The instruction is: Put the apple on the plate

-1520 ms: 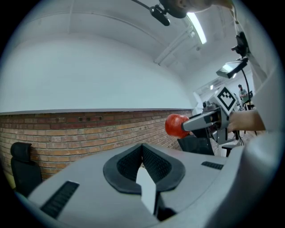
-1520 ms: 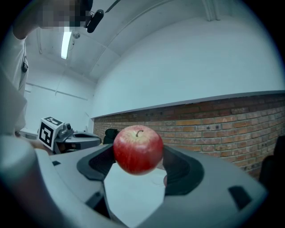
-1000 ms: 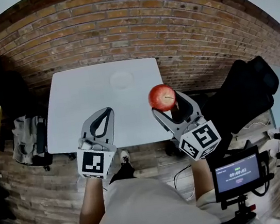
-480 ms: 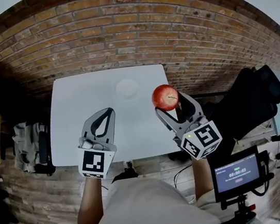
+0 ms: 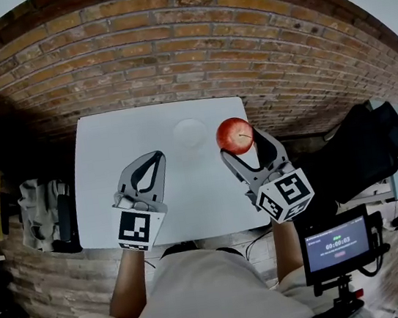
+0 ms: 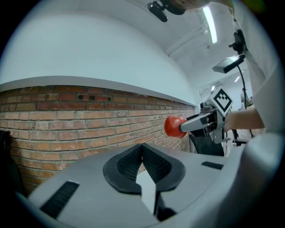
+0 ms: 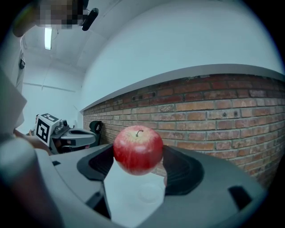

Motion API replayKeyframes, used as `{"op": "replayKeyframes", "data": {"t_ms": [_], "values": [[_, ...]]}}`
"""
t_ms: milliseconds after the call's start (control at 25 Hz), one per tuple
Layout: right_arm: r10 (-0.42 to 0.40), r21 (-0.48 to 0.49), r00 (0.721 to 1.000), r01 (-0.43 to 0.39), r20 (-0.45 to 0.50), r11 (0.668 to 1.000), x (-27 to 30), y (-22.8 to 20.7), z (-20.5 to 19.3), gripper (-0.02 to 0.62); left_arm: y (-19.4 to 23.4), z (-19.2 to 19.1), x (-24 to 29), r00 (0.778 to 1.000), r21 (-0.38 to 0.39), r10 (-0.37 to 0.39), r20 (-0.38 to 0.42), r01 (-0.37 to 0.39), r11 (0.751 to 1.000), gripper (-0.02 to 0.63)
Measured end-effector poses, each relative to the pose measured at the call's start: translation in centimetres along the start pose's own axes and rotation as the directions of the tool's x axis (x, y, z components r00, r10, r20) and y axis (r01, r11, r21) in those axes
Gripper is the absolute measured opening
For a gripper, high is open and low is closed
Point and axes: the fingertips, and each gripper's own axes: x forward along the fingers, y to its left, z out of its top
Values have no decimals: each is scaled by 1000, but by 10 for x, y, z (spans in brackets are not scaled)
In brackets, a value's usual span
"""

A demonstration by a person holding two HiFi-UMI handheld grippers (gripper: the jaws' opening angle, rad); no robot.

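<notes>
Right tongs (image 5: 240, 145): pinching the apple (image 5: 235, 135), holding it in the air over the tabletop (image 5: 119, 148).
Left tongs (image 5: 156, 158): pressing together on nothing, hovering.
Plate (image 5: 190, 131): sitting on the tabletop, near the apple.

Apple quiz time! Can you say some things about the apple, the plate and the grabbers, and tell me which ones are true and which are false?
1. The right hand-held gripper holds the apple. True.
2. The apple already sits on the plate. False: the plate is empty, and the apple is held up in the air beside it.
3. The left hand-held gripper is shut and holds nothing. True.
4. The table is black. False: it is white.
5. The apple is green. False: it is red, with its stem pointing up.
</notes>
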Motion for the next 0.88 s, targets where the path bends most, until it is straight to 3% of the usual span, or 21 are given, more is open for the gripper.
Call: {"op": "replayKeyframes", "data": {"t_ms": [360, 880], "values": [[6, 3, 999, -6, -31, 1000, 36, -6, -12, 345, 18, -18, 12, 999, -18, -6, -35, 6, 1000, 6], [42, 13, 994, -41, -102, 999, 102, -28, -55, 345, 48, -59, 37, 991, -77, 51, -121, -60, 995, 6]]}}
